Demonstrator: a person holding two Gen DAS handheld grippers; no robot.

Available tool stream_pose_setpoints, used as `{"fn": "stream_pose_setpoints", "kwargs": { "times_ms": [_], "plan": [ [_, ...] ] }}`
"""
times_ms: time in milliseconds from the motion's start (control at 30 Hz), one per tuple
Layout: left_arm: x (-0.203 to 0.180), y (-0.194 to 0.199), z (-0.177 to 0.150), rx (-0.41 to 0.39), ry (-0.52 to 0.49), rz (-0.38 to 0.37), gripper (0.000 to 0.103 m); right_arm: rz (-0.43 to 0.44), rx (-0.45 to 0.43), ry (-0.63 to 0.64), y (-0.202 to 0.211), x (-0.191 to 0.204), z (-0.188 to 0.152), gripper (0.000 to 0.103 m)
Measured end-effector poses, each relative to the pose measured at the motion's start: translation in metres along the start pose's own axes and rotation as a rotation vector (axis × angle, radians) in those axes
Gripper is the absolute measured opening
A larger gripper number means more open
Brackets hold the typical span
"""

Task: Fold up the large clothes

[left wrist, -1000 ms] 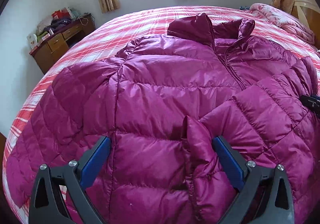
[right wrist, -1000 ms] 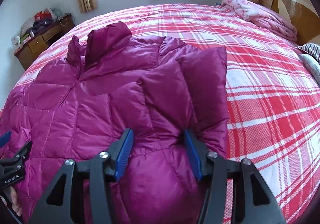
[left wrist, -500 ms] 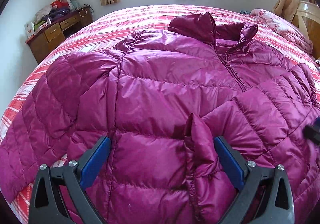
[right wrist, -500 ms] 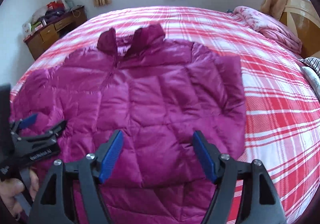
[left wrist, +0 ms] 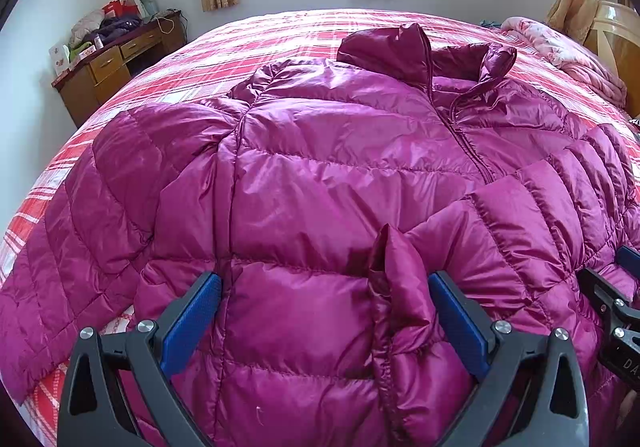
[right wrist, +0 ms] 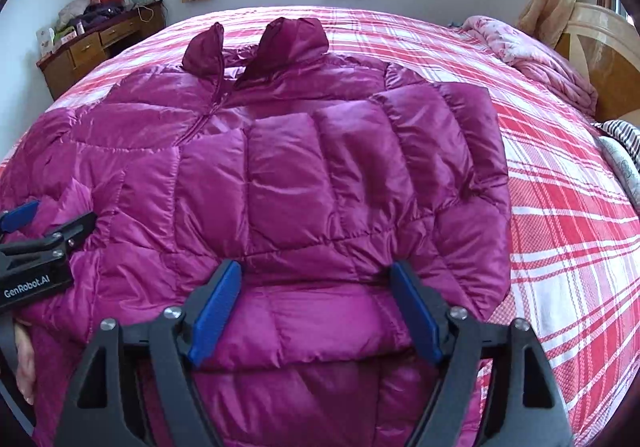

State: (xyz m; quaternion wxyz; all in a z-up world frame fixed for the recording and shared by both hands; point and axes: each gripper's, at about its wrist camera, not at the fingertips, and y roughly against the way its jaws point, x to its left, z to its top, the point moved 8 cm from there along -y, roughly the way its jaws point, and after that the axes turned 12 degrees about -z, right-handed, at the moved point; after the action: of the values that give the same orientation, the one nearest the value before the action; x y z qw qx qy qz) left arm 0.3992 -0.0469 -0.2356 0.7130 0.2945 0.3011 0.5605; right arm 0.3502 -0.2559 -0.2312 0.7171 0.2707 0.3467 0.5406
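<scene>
A magenta puffer jacket [left wrist: 328, 175] lies front up on the bed, collar toward the window; it also shows in the right wrist view [right wrist: 288, 183]. Its right sleeve [right wrist: 400, 167] is folded across the chest, cuff [left wrist: 400, 287] near the hem. The left sleeve [left wrist: 100, 215] lies spread out. My left gripper [left wrist: 326, 311] is open over the hem, the cuff beside its right finger. My right gripper [right wrist: 316, 295] is open over the folded sleeve near the hem, not pinching it. Each gripper appears at the edge of the other's view.
The bed has a red and white plaid cover [right wrist: 560, 207]. A pink quilt [right wrist: 532, 55] and a wooden headboard [right wrist: 600, 59] are at the right. A wooden desk [left wrist: 116, 67] with clutter stands at the far left wall under the window.
My right gripper let go of the folded sleeve, opened and drew back from the jacket. My left gripper stayed open and rose slightly.
</scene>
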Motion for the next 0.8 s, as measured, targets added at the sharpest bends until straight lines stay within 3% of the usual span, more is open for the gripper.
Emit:
{"fn": "stream_pose_setpoints", "kwargs": {
  "times_ms": [533, 667, 800],
  "plan": [
    [0.002, 0.019, -0.001, 0.004, -0.028, 0.014, 0.102, -0.057, -0.001, 0.031, -0.003, 0.003, -0.001, 0.088],
    [0.027, 0.059, 0.004, -0.061, -0.004, 0.013, 0.102, -0.054, -0.003, 0.028, -0.003, 0.002, -0.001, 0.088],
    [0.092, 0.114, -0.003, -0.143, 0.04, 0.084, 0.102, -0.058, -0.012, 0.029, -0.002, 0.002, -0.002, 0.089]
  ]
}}
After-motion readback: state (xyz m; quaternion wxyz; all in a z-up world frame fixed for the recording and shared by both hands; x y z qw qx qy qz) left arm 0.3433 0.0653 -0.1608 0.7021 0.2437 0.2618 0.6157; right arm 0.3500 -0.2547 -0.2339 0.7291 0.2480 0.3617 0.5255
